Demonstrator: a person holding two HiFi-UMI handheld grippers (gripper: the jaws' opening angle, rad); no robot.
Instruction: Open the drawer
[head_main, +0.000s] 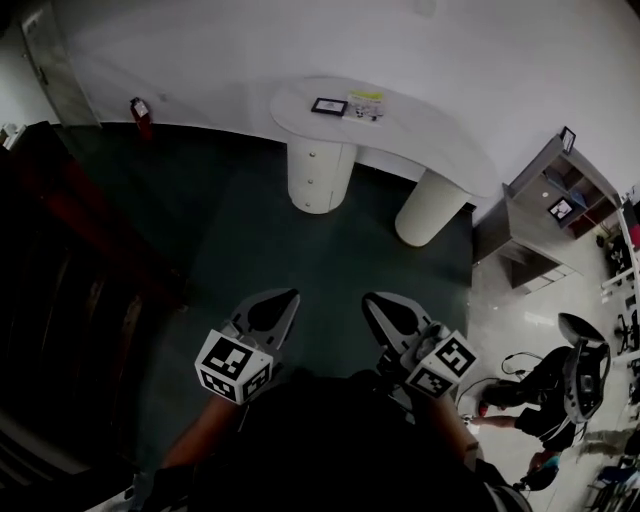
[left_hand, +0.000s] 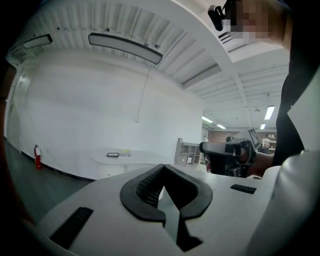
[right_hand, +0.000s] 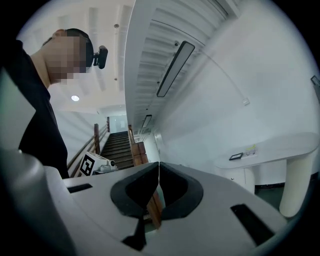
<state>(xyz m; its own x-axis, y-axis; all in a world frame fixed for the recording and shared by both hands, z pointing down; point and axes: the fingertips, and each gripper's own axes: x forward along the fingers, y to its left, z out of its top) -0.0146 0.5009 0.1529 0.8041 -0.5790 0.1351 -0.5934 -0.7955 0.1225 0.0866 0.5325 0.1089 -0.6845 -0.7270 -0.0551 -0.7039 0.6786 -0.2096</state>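
White desk (head_main: 420, 140) curves along the wall at 12 o'clock in the head view, well apart from both grippers. It stands on two round pedestals. The left pedestal (head_main: 318, 175) carries the drawers (head_main: 312, 168), marked by a column of small knobs; none is pulled out, and their count is too small to tell. The right pedestal (head_main: 432, 208) is plain. Two things lie on the desk top, a black frame (head_main: 329, 106) and, just beside it, a yellowish card (head_main: 365, 104).

Two grippers point towards the desk over the dark green floor (head_main: 250, 230), side by side. The left gripper (head_main: 283, 302) has its jaws pressed together with nothing between them, as its own view (left_hand: 163, 170) shows. The right gripper (right_hand: 159, 167) is likewise closed and empty.

One red extinguisher (head_main: 141, 117) stands at 10 o'clock by the wall. One grey shelf (head_main: 560, 190) is at 2 o'clock. A second person (head_main: 545, 395) is at 4 o'clock. Stairs (right_hand: 117, 142) show in the right gripper view.
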